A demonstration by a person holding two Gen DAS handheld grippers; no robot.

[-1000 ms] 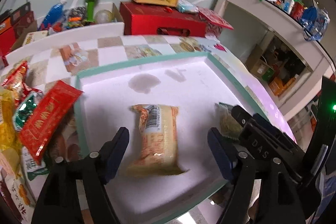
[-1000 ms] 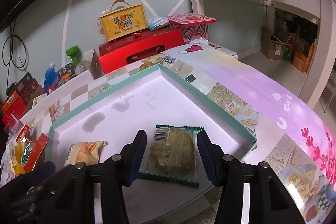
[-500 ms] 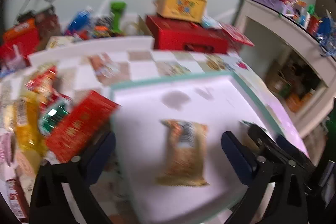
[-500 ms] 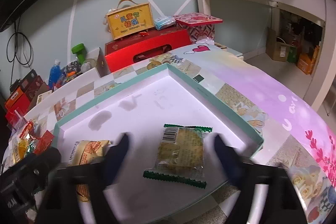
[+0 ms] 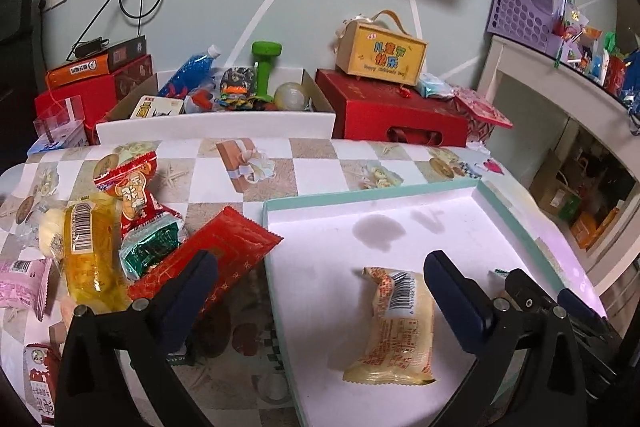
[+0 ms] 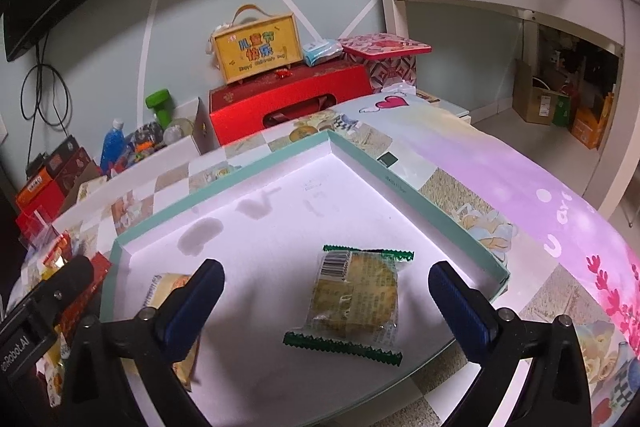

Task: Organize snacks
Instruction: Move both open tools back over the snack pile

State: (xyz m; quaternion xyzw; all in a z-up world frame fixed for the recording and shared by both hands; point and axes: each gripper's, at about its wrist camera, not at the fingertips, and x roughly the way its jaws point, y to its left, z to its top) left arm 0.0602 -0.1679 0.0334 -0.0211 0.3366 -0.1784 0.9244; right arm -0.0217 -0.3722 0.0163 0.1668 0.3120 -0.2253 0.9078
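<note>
two snack packets lie in the teal-rimmed tray (image 6: pixel 420 205), well apart. the green-edged cracker packet (image 6: pixel 354 301) sits flat between the wide-spread pads of the right gripper (image 6: pixel 326 301), which touch nothing; that gripper tilts down toward the tray floor. in the right wrist view the yellow noodle packet (image 5: pixel 400 325) is mostly hidden behind the right gripper's left finger, and only a dark corner of the other tool shows at the left edge. the left gripper (image 5: pixel 320 291) is also spread wide and holds nothing: its left finger hangs over the red packet (image 5: pixel 208 259) outside the tray, its right finger just beside the yellow noodle packet. the loose snack pile (image 5: pixel 100 227) on the checked tablecloth (image 5: pixel 312 167) is cut off at the left edge, and its print is too small to read. no hand shows in either view.
</note>
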